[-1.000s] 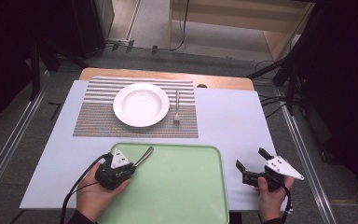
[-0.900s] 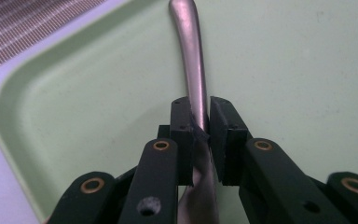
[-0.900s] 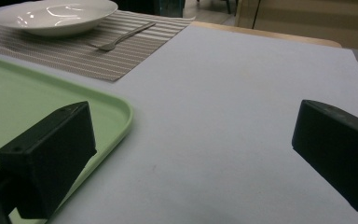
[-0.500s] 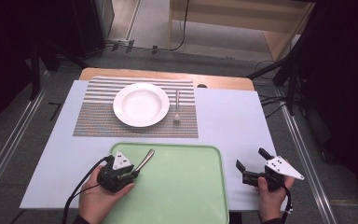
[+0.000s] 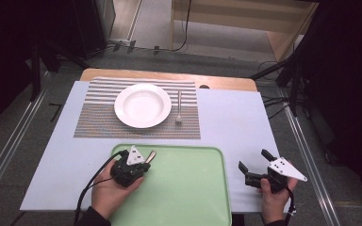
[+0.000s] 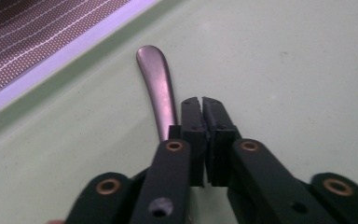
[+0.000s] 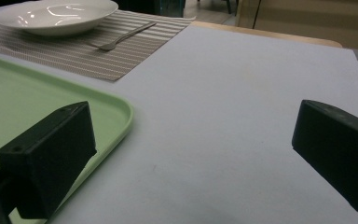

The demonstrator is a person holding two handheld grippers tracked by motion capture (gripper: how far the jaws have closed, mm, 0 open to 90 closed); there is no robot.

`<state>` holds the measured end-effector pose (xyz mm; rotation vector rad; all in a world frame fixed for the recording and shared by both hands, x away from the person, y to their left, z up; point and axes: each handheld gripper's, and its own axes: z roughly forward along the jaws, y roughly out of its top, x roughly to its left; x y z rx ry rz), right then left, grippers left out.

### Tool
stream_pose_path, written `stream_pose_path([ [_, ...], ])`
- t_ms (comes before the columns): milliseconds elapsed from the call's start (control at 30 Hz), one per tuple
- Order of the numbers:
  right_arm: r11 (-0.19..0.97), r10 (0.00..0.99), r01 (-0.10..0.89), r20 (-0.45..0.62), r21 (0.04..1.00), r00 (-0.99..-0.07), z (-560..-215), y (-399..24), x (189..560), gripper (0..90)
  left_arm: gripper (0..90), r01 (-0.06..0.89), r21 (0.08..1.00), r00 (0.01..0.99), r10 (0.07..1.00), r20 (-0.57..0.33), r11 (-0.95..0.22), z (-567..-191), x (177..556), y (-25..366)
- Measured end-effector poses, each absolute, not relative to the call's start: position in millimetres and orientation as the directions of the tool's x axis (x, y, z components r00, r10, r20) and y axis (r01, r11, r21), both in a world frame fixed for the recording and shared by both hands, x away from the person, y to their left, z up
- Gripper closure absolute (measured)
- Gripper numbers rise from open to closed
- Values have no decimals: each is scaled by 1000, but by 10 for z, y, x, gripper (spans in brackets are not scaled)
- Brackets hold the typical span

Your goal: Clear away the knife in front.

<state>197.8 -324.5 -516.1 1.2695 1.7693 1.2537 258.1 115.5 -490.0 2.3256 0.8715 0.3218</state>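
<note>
On the green tray [image 6: 284,70], the left hand-held gripper [image 6: 201,100] is clenched empty beside the spoon handle [image 6: 156,79].

Overhead lighting is even on the pale blue table sheet [image 5: 231,127]; surroundings stay dark. Close-range black jaws appear soft (out of focus); glare marks the glossy white ceramic plate [image 7: 56,14].

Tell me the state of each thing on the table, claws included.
Left claw: shut, jaws just closed, nothing between them.
Metal handle: flat on the green tray, beside the left claw, not gripped.
Right claw: open, empty.
Plate: upright, empty, on the placemat.
Fork: flat on the placemat, beside the plate.
</note>
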Motion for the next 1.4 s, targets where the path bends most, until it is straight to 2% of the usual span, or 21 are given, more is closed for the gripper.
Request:
stream_pose_path([
  [67, 90, 937, 353, 42, 931, -348, -5161, -3236, 1978, 0, 889, 513, 635, 755, 656, -13, -578, -4907, 2626, 1163],
  [167, 100, 936, 348, 30, 932, -350, -5164, -3233, 1986, 0, 889, 498, 623, 748, 662, 42, -603, -4904, 2641, 1170],
  [333, 101, 938, 358, 31, 928, -346, -5162, -3222, 1985, 0, 890, 509, 615, 736, 675, 51, -602, -4920, 2651, 1293],
  [667, 104, 937, 361, 30, 927, -348, -5163, -3215, 1989, 0, 890, 579, 631, 665, 747, 0, -516, -4916, 2644, 1704],
  [1000, 98, 935, 352, 35, 931, -353, -5169, -3235, 1993, 0, 888, 574, 670, 680, 730, -70, -470, -4948, 2655, 1964],
  [1233, 88, 939, 364, 45, 927, -341, -5168, -3230, 1994, 0, 650, 544, 767, 660, 738, -139, -342, -4868, 2658, 2177],
  [1400, 88, 941, 367, 43, 926, -335, -5168, -3237, 1989, 0, 477, 500, 818, 646, 752, -133, -285, -4776, 2633, 2296],
])
